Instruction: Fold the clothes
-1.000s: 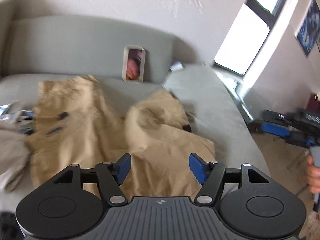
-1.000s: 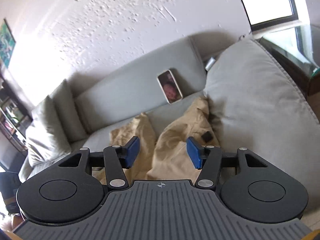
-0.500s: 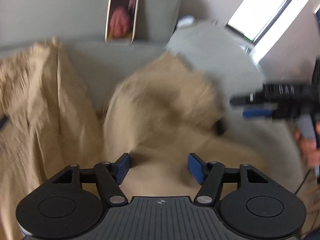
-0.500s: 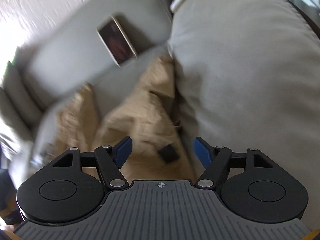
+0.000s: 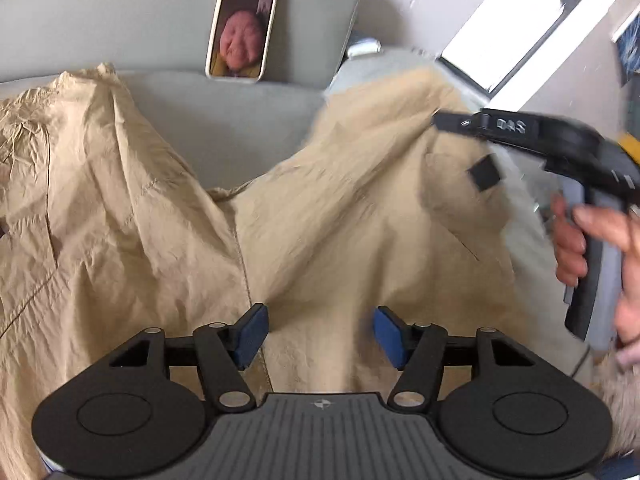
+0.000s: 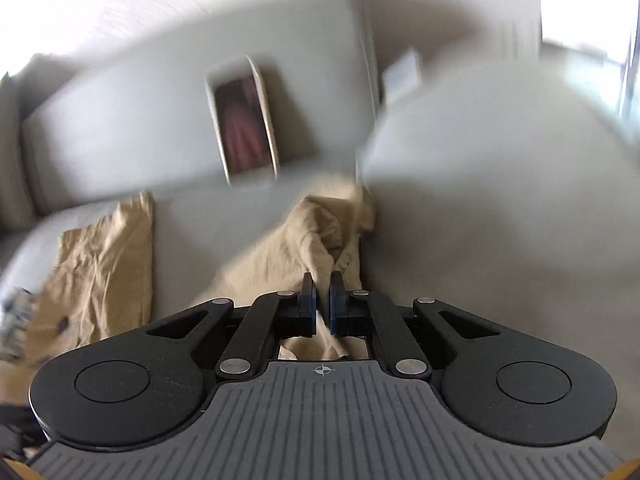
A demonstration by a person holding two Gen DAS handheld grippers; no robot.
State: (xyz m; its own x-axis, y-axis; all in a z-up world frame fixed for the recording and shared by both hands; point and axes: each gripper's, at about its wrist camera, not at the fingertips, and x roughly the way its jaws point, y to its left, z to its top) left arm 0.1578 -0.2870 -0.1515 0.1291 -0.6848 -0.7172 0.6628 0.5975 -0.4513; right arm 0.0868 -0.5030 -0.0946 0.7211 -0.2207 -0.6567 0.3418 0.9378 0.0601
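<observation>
While a bunched ridge of the crumpled tan cotton trousers (image 6: 316,240) was pinched by the right gripper (image 6: 322,300), the spread-jawed left gripper (image 5: 316,334) was judged due a matching hold for folding

Daylight from window (image 5: 532,28) at right, fisheye-bent edges, right wrist view heavily motion-blurred

Grey sofa (image 5: 224,128) fills the upper half of the left wrist frame, its back cushion (image 5: 120,20) at upper left. A white-cased phone (image 5: 241,29) leans upright against that cushion, screen lit. A bright window (image 5: 532,20) sits at upper right, with a framed picture (image 5: 628,46) at the right edge.
</observation>
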